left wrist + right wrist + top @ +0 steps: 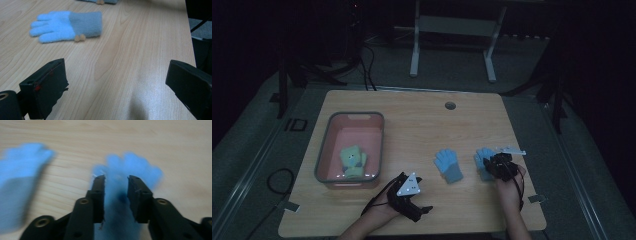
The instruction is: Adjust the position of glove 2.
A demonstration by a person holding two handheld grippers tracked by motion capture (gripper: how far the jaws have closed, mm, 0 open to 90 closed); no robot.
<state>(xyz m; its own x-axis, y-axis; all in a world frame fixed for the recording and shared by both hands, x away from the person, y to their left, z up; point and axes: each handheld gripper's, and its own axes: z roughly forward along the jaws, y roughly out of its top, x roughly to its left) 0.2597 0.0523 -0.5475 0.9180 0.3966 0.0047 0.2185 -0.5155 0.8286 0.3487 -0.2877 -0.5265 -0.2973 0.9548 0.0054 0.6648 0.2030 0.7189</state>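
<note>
Clearly the right hand-held gripper (116,186) stands with jaws partly apart astride a blue glove (130,167) near the surface's (422,120) right edge, not pinching it. Soft, light and limp, the knit will likely sag; gather its cuff. The left hand-held gripper (117,82) stands wide open, empty.

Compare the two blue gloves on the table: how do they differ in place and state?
The middle glove lies free on the wood, apart from both grippers; the right-hand glove lies between the jaws of the right gripper. The middle glove shows its grey cuff fully; the right-hand glove's cuff is covered by that gripper. Both are light blue, lie flat, and point their fingers away from the person.
</note>
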